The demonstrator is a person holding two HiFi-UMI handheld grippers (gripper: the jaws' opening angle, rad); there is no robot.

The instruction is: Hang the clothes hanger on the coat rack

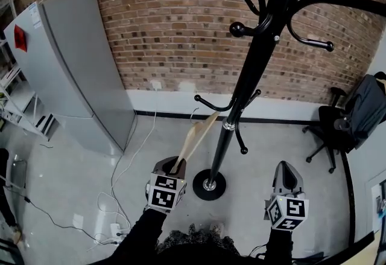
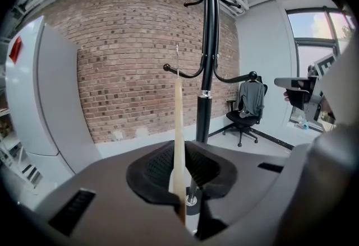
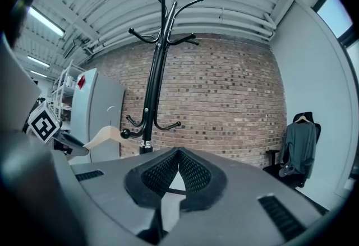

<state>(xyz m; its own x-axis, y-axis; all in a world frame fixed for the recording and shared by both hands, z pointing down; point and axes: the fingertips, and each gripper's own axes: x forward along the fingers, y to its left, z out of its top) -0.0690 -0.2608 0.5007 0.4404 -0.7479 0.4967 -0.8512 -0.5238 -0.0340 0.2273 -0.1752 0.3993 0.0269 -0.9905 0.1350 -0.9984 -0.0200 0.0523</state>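
Note:
A tall black coat rack (image 1: 253,70) stands on a round base (image 1: 209,185) in front of the brick wall, with curved hooks high and low on its pole. My left gripper (image 1: 175,165) is shut on the lower end of a pale wooden hanger (image 1: 196,137), which slants up toward a low hook (image 1: 211,104). In the left gripper view the hanger (image 2: 178,127) is edge-on between the pads, its metal hook upward, with the coat rack (image 2: 206,43) just behind. My right gripper (image 1: 286,166) is to the right of the base, shut and empty. The right gripper view shows the rack (image 3: 152,88) and hanger (image 3: 104,135).
A tall grey cabinet (image 1: 72,70) stands at the left, with white shelving (image 1: 18,107) beyond it. Cables and a power strip (image 1: 114,230) lie on the floor at the front left. An office chair with a grey jacket (image 1: 356,119) stands at the right.

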